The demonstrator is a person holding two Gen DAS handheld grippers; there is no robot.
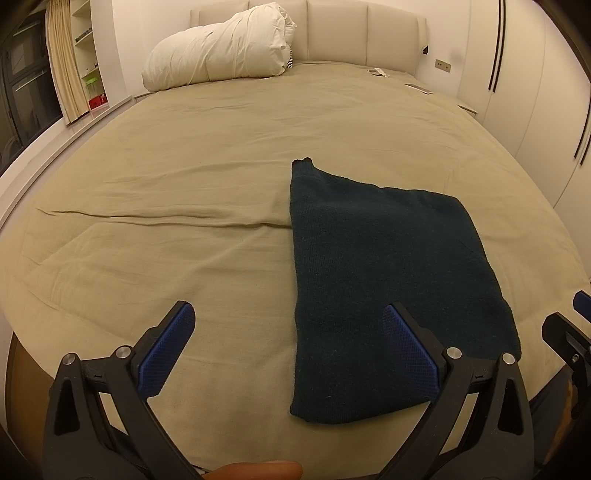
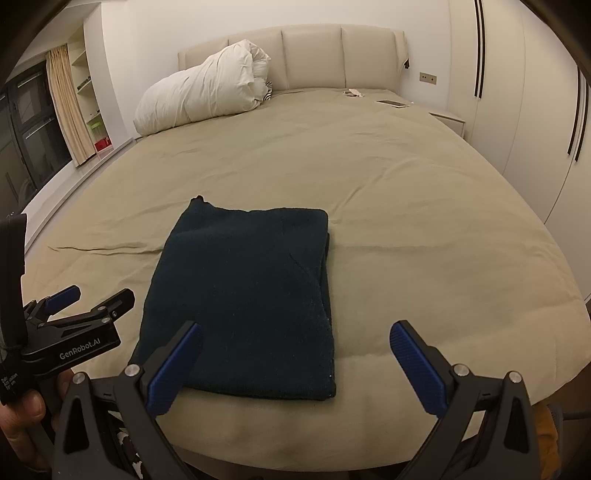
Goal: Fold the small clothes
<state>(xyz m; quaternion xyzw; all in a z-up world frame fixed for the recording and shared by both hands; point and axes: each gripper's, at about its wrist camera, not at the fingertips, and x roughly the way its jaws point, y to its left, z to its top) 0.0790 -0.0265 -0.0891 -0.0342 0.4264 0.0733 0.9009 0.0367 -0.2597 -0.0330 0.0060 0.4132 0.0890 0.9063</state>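
A dark green knitted garment (image 1: 388, 280) lies folded into a flat rectangle on the beige bed (image 1: 184, 184), near its front edge. It also shows in the right wrist view (image 2: 247, 299). My left gripper (image 1: 288, 317) is open and empty, above the garment's front left edge. My right gripper (image 2: 295, 336) is open and empty, above the garment's front right corner. The left gripper shows at the left of the right wrist view (image 2: 88, 295), beside the garment. The right gripper's tip shows at the right edge of the left wrist view (image 1: 576, 314).
A rolled white duvet (image 1: 218, 51) lies at the head of the bed by the padded headboard (image 1: 332, 33). A phone (image 2: 393, 103) and a small item (image 2: 354, 93) lie at the far right. White wardrobes (image 2: 535, 129) stand on the right, shelves (image 1: 88, 55) and a curtain on the left.
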